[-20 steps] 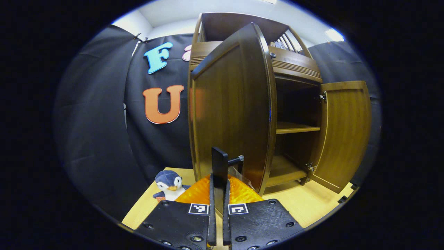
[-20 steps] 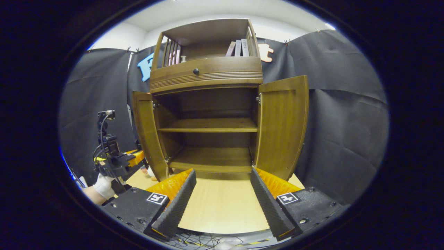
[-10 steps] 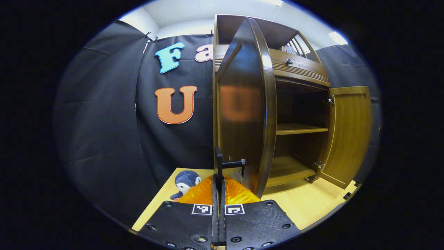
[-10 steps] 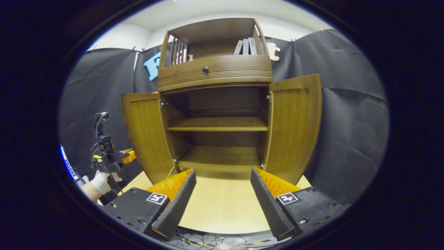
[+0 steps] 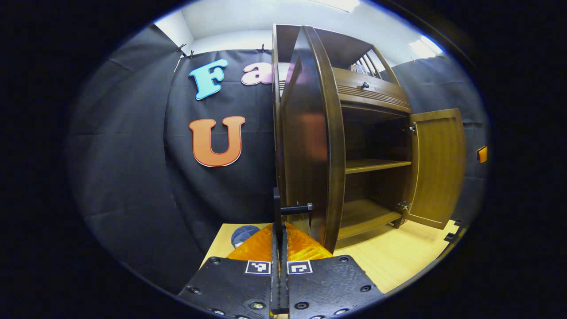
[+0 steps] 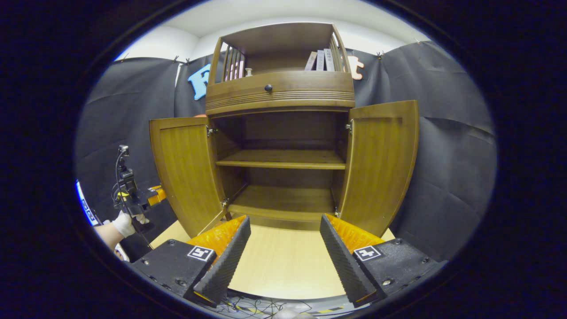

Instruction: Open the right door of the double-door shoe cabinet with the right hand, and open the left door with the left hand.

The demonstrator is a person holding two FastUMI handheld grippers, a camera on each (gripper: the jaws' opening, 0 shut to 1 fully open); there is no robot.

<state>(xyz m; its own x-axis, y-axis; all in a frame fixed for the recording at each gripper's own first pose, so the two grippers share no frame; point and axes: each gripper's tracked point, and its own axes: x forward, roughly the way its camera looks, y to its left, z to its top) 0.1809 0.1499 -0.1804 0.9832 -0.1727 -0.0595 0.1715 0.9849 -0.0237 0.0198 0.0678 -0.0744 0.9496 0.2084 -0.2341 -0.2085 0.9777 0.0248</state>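
Note:
The brown double-door shoe cabinet (image 6: 279, 95) stands with both doors swung out. In the left gripper view the left door (image 5: 305, 146) is nearly edge-on, and my left gripper (image 5: 279, 230) is shut on its dark handle (image 5: 294, 208). The right door (image 5: 436, 168) stands open beyond the shelves. In the right gripper view the left door (image 6: 184, 168) and right door (image 6: 381, 164) flank two bare shelves. My right gripper (image 6: 284, 219) is open in front of the cabinet, touching nothing. The left gripper (image 6: 141, 199) sits behind the left door, held by a gloved hand (image 6: 122, 223).
A penguin plush (image 5: 243, 232) lies on the pale wooden floor (image 6: 283, 261) left of the cabinet, mostly hidden by my fingers. A drawer with a knob (image 6: 268, 87) and books (image 6: 321, 60) sit above the doors. Cables (image 6: 257, 305) lie at the near edge.
The left door has swung further outward with my left gripper still on its handle. The penguin plush has slid mostly out of sight. The right gripper stays open and barely shifts.

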